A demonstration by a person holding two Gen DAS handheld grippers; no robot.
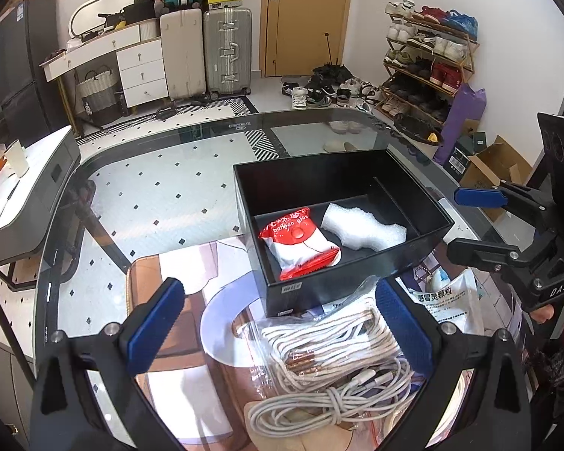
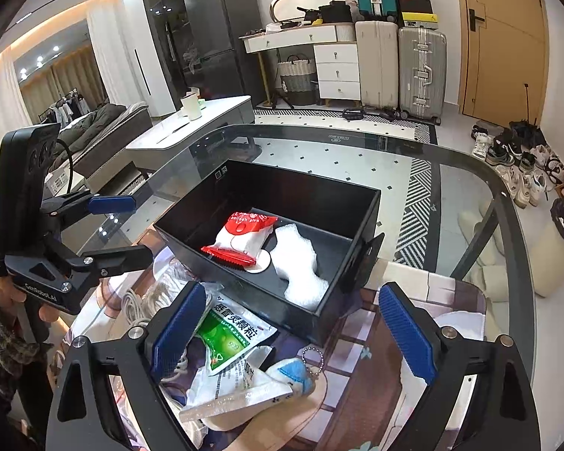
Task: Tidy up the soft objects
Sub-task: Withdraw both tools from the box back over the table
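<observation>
A black open box (image 1: 357,282) stands on the glass table and holds a red-and-white packet (image 1: 300,242) and a white foam piece (image 1: 363,227). In the right wrist view the box (image 2: 357,203) holds the same packet (image 2: 244,238) and foam (image 2: 297,263). My left gripper (image 1: 278,332) is open above a clear bag of white cables (image 1: 331,349). My right gripper (image 2: 293,332) is open above a green-and-white medicine sachet (image 2: 231,338) and a small blue-white plush keychain (image 2: 293,374). Each gripper shows in the other's view: the right gripper (image 1: 470,221) and the left gripper (image 2: 124,229), both open.
A printed mat (image 1: 176,338) lies under the items on the glass table (image 1: 150,195). Beyond the table are a low white-and-grey table (image 1: 18,195), suitcases (image 1: 225,52), a dresser (image 1: 139,64), a shoe rack (image 1: 428,60) and shoes on the floor (image 1: 319,90).
</observation>
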